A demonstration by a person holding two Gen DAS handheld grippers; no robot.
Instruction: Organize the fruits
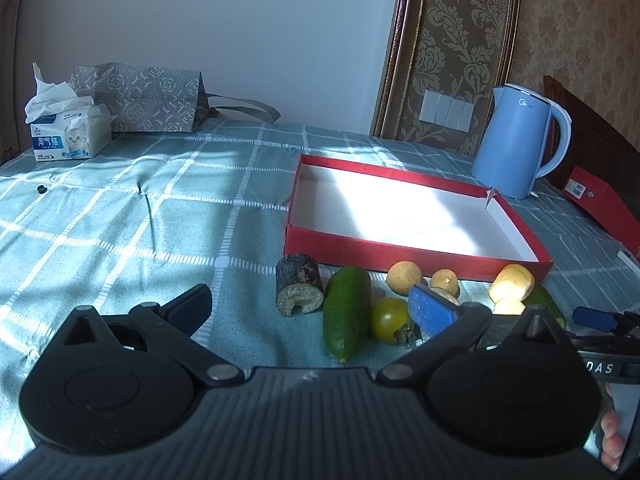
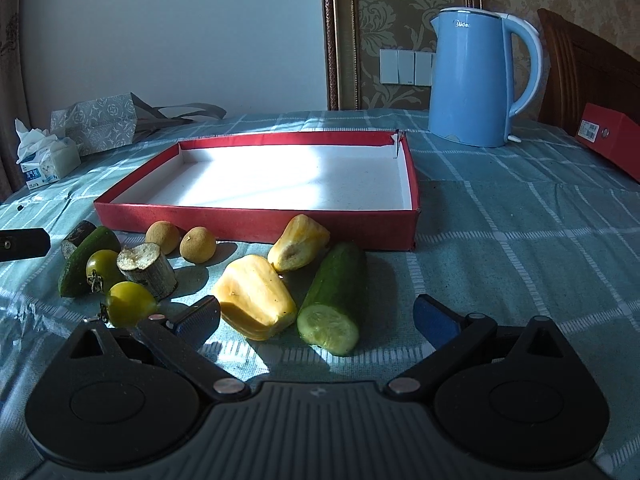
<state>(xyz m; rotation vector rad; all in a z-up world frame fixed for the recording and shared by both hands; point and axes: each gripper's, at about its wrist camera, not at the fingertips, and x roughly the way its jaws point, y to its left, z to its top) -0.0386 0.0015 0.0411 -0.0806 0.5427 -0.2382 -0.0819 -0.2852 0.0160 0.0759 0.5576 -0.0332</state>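
Note:
A shallow red box (image 1: 400, 250) (image 2: 256, 218) with a white inside lies on the checked cloth. In front of it lie the fruits: two cucumber pieces (image 1: 347, 312) (image 2: 336, 300), two sugarcane stubs (image 1: 299, 289) (image 2: 149, 268), green-yellow tomatoes (image 1: 390, 319) (image 2: 130, 304), two round longans (image 1: 404, 277) (image 2: 198, 245) and two yellow jackfruit pieces (image 1: 512, 282) (image 2: 254, 304). My left gripper (image 1: 316, 306) is open, low over the cloth just before the left cucumber. My right gripper (image 2: 318, 318) is open, its fingers either side of a jackfruit piece and the cut cucumber.
A blue kettle (image 1: 516, 142) (image 2: 476, 76) stands behind the box at the right. A red case (image 2: 612, 146) lies far right. A tissue pack (image 1: 68, 130) and a patterned bag (image 1: 140, 98) sit at the back left.

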